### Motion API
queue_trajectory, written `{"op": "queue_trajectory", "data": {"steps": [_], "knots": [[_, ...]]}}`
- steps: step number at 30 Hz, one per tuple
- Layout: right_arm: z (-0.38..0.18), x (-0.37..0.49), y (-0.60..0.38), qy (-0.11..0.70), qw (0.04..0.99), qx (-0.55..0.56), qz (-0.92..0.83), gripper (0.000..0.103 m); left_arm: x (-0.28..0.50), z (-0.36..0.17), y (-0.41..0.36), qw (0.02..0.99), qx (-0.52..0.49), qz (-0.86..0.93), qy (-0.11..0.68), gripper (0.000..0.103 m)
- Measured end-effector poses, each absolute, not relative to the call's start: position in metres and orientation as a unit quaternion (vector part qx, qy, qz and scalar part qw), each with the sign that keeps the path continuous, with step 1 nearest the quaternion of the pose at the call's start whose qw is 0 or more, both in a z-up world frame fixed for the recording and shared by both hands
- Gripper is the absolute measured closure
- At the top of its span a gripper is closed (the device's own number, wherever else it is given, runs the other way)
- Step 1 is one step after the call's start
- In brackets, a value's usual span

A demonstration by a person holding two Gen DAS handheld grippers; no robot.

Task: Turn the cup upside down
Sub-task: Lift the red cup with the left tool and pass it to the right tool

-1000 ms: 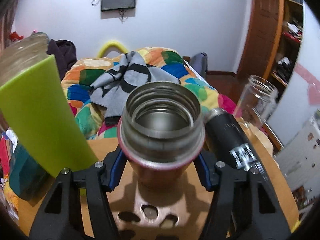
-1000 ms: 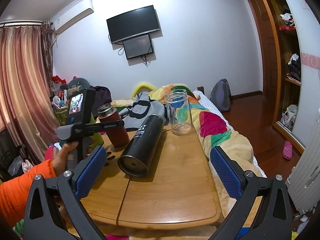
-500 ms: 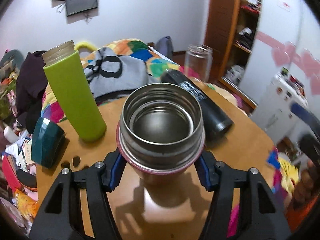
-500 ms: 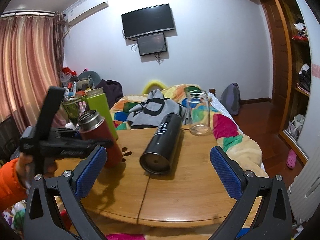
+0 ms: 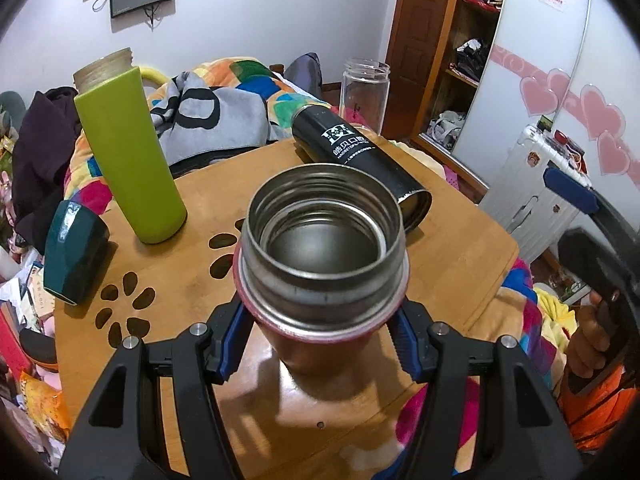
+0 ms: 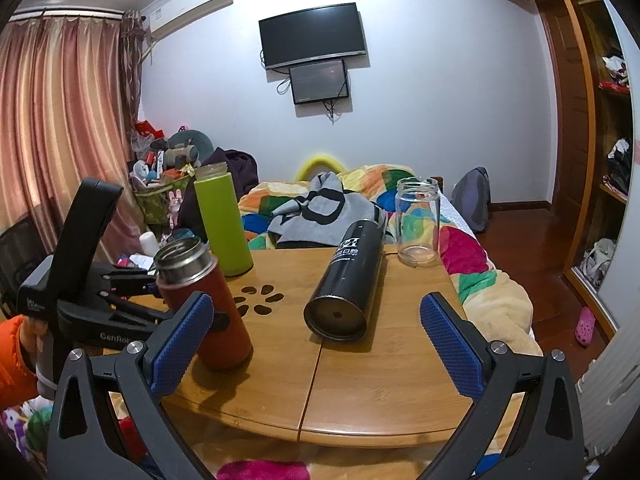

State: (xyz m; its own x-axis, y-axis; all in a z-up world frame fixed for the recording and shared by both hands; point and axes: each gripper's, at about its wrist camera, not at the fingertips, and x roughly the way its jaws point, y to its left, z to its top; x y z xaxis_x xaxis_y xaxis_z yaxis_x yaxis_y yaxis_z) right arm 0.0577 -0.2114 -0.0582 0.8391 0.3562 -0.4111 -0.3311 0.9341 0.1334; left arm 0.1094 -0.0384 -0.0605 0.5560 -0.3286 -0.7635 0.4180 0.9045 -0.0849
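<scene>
The cup is a red flask (image 5: pixel 324 240) with a steel rim, upright and mouth up. My left gripper (image 5: pixel 320 344) is shut on the flask's body just under the rim. In the right wrist view the flask (image 6: pixel 208 304) stands at the left of the wooden table (image 6: pixel 360 380), its base at or just above the top, with the left gripper (image 6: pixel 156 300) clamped on it from the left. My right gripper (image 6: pixel 316 344) is open and empty over the table's near edge.
A black flask (image 6: pixel 348 276) lies on its side mid-table. A green bottle (image 6: pixel 222 220) stands at the back left, a clear glass jar (image 6: pixel 416 220) at the back right. A dark teal cup (image 5: pixel 74 252) lies at the table's left edge. A bed with a colourful quilt (image 6: pixel 460 256) is behind.
My left gripper has carried the red flask from beside the green bottle toward the near left part of the table. The right gripper has shifted slightly and stays open.
</scene>
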Motion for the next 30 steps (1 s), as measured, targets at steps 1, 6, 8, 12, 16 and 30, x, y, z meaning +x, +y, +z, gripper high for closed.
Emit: {"op": "queue_trajectory", "data": {"steps": [1, 6, 8, 12, 16, 30], "knots": [[-0.060, 0.059, -0.211, 0.222, 0.958, 0.029, 0.181, 0.000, 0.109, -0.061, -0.038, 0.881, 0.054, -0.213, 0.418, 0.041], [-0.070, 0.063, -0.208, 0.236, 0.952, 0.034, 0.191, 0.000, 0.105, -0.061, -0.037, 0.882, 0.058, -0.218, 0.414, 0.042], [-0.074, 0.065, -0.205, 0.242, 0.949, 0.033, 0.197, 0.000, 0.104, -0.060, -0.032, 0.878, 0.049, -0.227, 0.418, 0.041], [-0.089, 0.071, -0.194, 0.256, 0.942, 0.018, 0.215, 0.000, 0.095, -0.052, -0.018, 0.879, 0.027, -0.240, 0.410, 0.039], [-0.107, 0.079, -0.173, 0.273, 0.929, -0.005, 0.248, 0.000, 0.076, -0.045, 0.003, 0.893, 0.011, -0.235, 0.384, 0.038], [-0.135, 0.102, -0.090, 0.302, 0.899, -0.081, 0.305, 0.019, 0.088, -0.071, 0.068, 0.912, -0.071, -0.162, 0.371, 0.062]]}}
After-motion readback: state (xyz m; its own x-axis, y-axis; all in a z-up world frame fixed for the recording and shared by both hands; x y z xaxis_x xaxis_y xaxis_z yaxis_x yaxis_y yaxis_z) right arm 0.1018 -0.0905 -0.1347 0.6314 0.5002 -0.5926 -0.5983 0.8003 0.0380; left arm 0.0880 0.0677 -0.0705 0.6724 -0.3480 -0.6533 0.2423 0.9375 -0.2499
